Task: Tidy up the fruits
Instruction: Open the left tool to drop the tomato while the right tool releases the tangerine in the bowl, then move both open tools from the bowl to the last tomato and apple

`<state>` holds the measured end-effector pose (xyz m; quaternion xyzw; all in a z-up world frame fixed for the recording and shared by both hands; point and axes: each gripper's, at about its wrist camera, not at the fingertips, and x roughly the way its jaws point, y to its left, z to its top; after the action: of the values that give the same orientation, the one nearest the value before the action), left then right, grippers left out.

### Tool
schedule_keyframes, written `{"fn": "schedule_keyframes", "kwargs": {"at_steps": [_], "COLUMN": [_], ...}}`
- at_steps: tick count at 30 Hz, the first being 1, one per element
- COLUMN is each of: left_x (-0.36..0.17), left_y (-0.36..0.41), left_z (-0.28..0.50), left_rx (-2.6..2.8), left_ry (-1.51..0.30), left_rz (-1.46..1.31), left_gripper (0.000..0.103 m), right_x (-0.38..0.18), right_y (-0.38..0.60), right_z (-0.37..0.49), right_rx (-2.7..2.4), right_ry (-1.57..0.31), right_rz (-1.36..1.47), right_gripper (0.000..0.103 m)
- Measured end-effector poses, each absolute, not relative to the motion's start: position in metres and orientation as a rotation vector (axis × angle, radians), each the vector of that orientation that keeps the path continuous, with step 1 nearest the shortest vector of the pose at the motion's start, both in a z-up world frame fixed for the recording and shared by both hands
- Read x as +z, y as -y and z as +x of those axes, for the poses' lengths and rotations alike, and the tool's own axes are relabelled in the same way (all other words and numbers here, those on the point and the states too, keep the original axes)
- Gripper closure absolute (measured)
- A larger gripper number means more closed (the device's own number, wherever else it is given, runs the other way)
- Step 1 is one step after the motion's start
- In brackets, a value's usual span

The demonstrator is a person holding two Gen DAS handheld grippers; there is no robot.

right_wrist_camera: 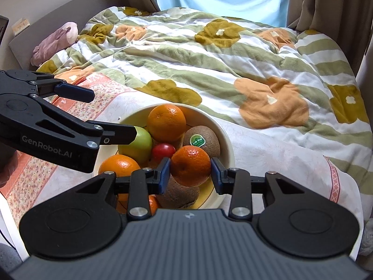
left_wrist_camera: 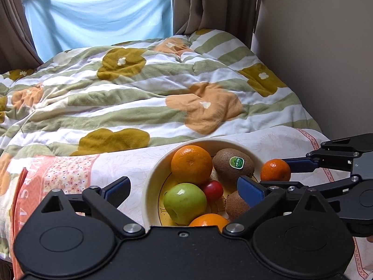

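A cream bowl [left_wrist_camera: 151, 182] [right_wrist_camera: 229, 149] sits on a pink-and-white cloth on the bed. It holds a large orange [left_wrist_camera: 191, 164] [right_wrist_camera: 166, 122], a stickered kiwi [left_wrist_camera: 233, 164] [right_wrist_camera: 202, 138], a green apple [left_wrist_camera: 185, 203] [right_wrist_camera: 139, 145], a small red tomato [left_wrist_camera: 212, 190] [right_wrist_camera: 163, 150], a second kiwi [left_wrist_camera: 236, 205] and another orange [left_wrist_camera: 208, 219] [right_wrist_camera: 119, 164]. My left gripper [left_wrist_camera: 183, 182] [right_wrist_camera: 110, 115] stands open over the bowl's left side with nothing between its fingers. My right gripper [right_wrist_camera: 190, 175] [left_wrist_camera: 277, 172] is shut on a small mandarin [right_wrist_camera: 190, 169] [left_wrist_camera: 275, 170], just above the bowl's near right part.
A rumpled quilt [left_wrist_camera: 139, 88] with green stripes and flower patches covers the bed behind the bowl. A pink plush toy [right_wrist_camera: 56, 42] lies near the headboard at far left. Brown curtains [left_wrist_camera: 209, 2] and a pale blue sheet hang at the window; a wall borders the bed's right side.
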<state>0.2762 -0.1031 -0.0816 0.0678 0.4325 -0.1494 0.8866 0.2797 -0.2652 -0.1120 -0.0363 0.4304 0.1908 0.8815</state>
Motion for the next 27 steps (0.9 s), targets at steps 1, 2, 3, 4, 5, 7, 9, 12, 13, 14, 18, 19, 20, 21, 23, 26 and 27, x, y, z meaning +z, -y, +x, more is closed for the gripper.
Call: {"fn": "schedule_keyframes", "kwargs": {"at_steps": [1,2,3,4,5,7,9,12,13,14,18,19,20,21,23,26,27], "left_x": [-0.079,-0.077,-0.075,-0.073,-0.071,-0.070,-0.068,-0.068,-0.068,-0.068,-0.069,-0.069,-0.070,-0.070,-0.070,-0.070,-0.069], "left_y": [0.101,0.099,0.096,0.094,0.091,0.086,0.081,0.070,0.068,0.065,0.056,0.056,0.055,0.055,0.053,0.052,0.051], "left_z": [0.275,0.274,0.272,0.271,0.270,0.269,0.267,0.265,0.264,0.263,0.260,0.259,0.259,0.259,0.258,0.256,0.255], "left_rx": [-0.305,-0.299,-0.292,-0.285,-0.276,-0.259,-0.240,-0.214,-0.208,-0.201,-0.185,-0.182,-0.179,-0.177,-0.176,-0.173,-0.173], "left_ry": [-0.896,-0.893,-0.890,-0.886,-0.883,-0.883,-0.881,-0.883,-0.884,-0.886,-0.891,-0.892,-0.892,-0.892,-0.891,-0.890,-0.888], "left_rz": [0.136,0.130,0.125,0.122,0.120,0.116,0.109,0.093,0.089,0.085,0.068,0.068,0.070,0.072,0.070,0.066,0.064], "left_gripper": [0.003,0.003,0.003,0.003,0.003,0.003,0.003,0.003,0.003,0.003,0.003,0.003,0.003,0.003,0.003,0.003,0.003], "right_x": [-0.112,-0.112,-0.112,-0.113,-0.114,-0.117,-0.119,-0.121,-0.122,-0.123,-0.126,-0.126,-0.126,-0.126,-0.127,-0.128,-0.127], "right_y": [0.263,0.260,0.257,0.255,0.253,0.247,0.241,0.233,0.230,0.227,0.221,0.221,0.221,0.222,0.225,0.229,0.229], "right_z": [0.281,0.283,0.284,0.286,0.288,0.292,0.295,0.297,0.297,0.298,0.297,0.297,0.297,0.296,0.294,0.291,0.289], "right_rx": [0.403,0.409,0.416,0.426,0.433,0.445,0.465,0.495,0.505,0.511,0.508,0.506,0.503,0.498,0.496,0.475,0.472], "right_ry": [-0.897,-0.896,-0.893,-0.891,-0.892,-0.895,-0.895,-0.893,-0.894,-0.894,-0.875,-0.877,-0.874,-0.864,-0.851,-0.852,-0.848], "right_rz": [-0.079,-0.082,-0.084,-0.087,-0.091,-0.103,-0.113,-0.125,-0.128,-0.130,-0.128,-0.123,-0.117,-0.110,-0.099,-0.097,-0.100], "right_gripper": [0.051,0.051,0.051,0.051,0.051,0.051,0.051,0.051,0.051,0.051,0.045,0.029,0.007,0.000,0.000,0.000,0.000]}}
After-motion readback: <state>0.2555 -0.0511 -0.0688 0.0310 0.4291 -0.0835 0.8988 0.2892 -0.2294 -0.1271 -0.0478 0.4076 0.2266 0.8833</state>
